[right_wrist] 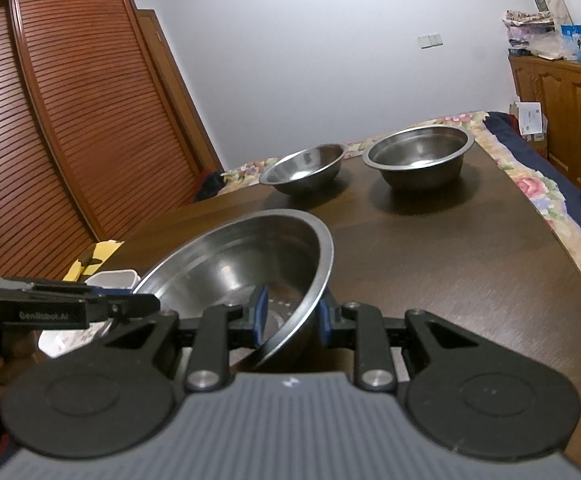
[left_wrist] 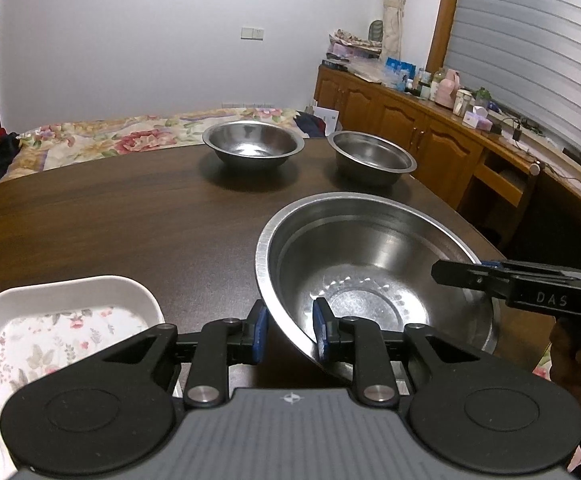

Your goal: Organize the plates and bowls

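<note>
dark wood table [left_wrist: 130, 208], floral bed [left_wrist: 102, 140], louvred wardrobe [right_wrist: 50, 120]

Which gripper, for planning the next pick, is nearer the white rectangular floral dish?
Left. The left gripper sits just right of the white floral dish; the right gripper is across the large steel bowl.

Large steel bowl [left_wrist: 374, 276] tilted, near edge; two smaller steel bowls [left_wrist: 253, 144] upright, far side.

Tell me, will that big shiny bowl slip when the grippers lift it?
Maybe. The big bowl looks like smooth polished metal, pinched only at its thin rim by both grippers, so it could slide or swing. It looks stiff and probably light, and already sits tilted.
</note>
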`<action>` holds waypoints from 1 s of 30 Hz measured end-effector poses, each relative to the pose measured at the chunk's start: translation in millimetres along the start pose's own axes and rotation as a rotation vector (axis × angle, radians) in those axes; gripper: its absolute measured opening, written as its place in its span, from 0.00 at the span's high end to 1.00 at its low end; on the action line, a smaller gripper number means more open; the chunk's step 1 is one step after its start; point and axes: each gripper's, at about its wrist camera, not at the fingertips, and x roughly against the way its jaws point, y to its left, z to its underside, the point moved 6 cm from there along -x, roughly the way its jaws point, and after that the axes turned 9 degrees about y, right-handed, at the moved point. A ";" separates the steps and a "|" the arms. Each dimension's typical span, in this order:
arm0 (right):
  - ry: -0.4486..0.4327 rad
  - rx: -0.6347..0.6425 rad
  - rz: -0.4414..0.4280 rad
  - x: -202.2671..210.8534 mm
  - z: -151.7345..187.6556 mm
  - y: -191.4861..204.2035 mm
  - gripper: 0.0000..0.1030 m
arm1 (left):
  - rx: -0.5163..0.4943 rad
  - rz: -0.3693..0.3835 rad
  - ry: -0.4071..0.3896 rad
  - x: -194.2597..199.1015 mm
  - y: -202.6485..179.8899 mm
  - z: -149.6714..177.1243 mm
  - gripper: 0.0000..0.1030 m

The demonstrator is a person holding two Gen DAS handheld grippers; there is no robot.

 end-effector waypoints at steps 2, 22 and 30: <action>0.003 -0.003 -0.005 -1.1 0.3 -0.4 0.73 | 0.001 0.002 -0.002 -0.5 -0.2 0.5 0.74; -0.012 -0.019 0.012 6.2 -4.7 -7.2 0.70 | 0.038 -0.016 -0.022 5.1 11.1 -3.8 0.64; -0.050 0.023 0.045 17.0 -26.1 -12.1 0.61 | 0.039 -0.031 -0.072 15.2 19.0 -26.4 0.49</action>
